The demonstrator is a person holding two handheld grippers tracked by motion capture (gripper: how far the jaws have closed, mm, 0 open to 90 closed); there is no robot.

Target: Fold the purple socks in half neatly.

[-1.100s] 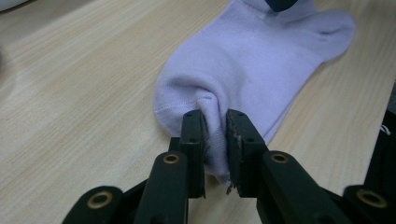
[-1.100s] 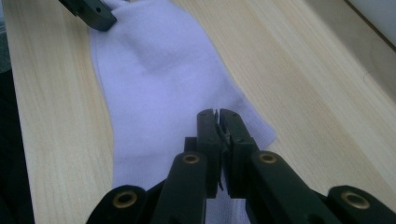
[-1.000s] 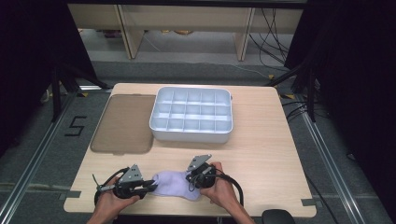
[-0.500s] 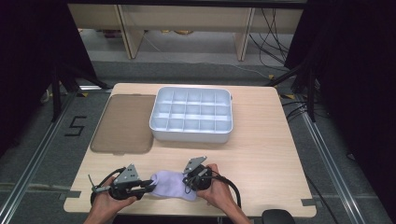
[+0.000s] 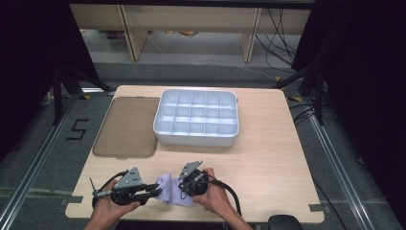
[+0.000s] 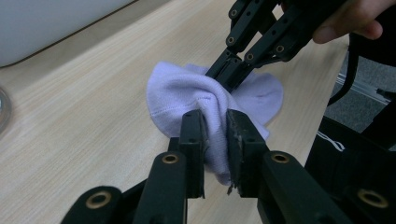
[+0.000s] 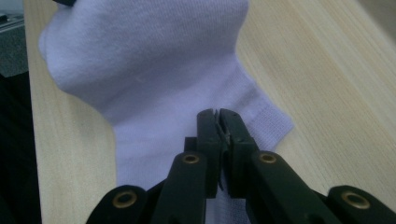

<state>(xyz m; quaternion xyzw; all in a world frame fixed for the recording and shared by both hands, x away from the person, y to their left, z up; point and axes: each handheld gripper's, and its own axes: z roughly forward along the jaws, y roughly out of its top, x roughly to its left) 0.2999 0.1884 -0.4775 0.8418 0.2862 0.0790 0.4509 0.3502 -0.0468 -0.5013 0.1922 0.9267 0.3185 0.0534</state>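
Both grippers pinched the pale sock (image 5: 168, 190) at the desk's (image 5: 268, 163) near edge, left gripper (image 6: 215, 123) fingers clamping bunched fabric, right gripper (image 7: 218, 122) fingers closed on a thin layer, apparently to fold it.

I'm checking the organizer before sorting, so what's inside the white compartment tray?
The white compartment tray looks empty in the high view: its cells show bare white floors. The near walls hide part of the front row's floor. The pale sock lies outside it, near the table's front edge.
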